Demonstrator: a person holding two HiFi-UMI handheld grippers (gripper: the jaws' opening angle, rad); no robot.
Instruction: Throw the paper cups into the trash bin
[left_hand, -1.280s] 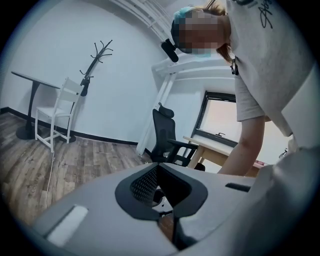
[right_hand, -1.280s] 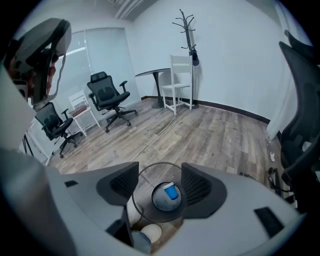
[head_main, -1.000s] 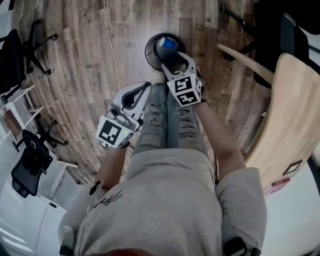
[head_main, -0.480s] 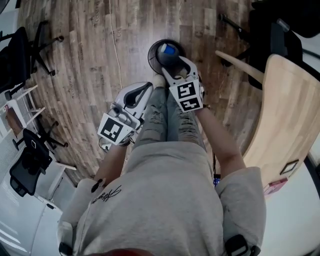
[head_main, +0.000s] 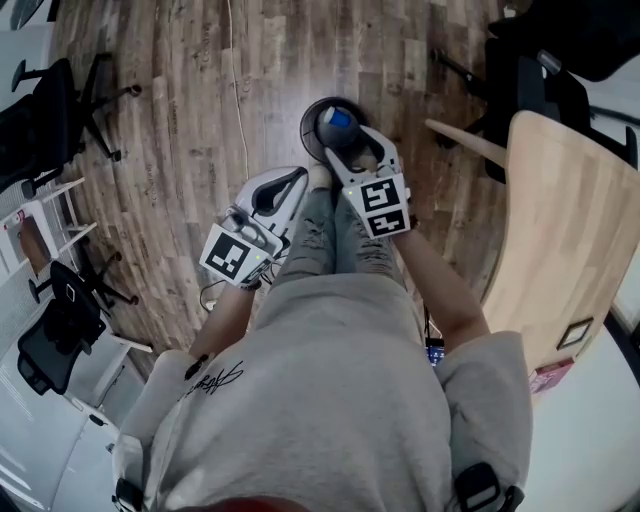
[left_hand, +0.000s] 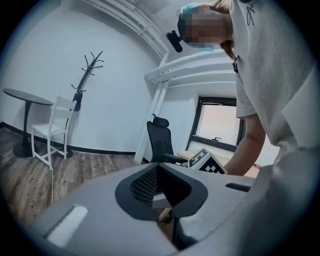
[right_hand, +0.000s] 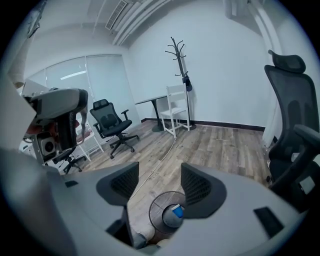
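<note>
A round black trash bin (head_main: 318, 120) stands on the wooden floor just ahead of the person's feet. A paper cup with a blue side (head_main: 340, 118) lies inside it. My right gripper (head_main: 352, 148) hangs over the bin's near rim, open, with nothing between its fingers. In the right gripper view the bin (right_hand: 159, 216) and the cup (right_hand: 177, 211) show below and between the parted jaws of the right gripper (right_hand: 160, 186). My left gripper (head_main: 281, 189) is held to the left of the legs, away from the bin. The left gripper (left_hand: 159, 189) is shut and holds nothing that I can see.
A light wooden table (head_main: 570, 230) curves along the right. Black office chairs (head_main: 55, 335) stand at the left and one (head_main: 545, 75) at the upper right. A thin cable (head_main: 238, 90) runs over the floor. A white chair (right_hand: 176, 107) and coat stand (right_hand: 179, 55) are farther off.
The view has shifted slightly. Both grippers keep nearly the same place by the bin, and the cup lies in the bin throughout.
</note>
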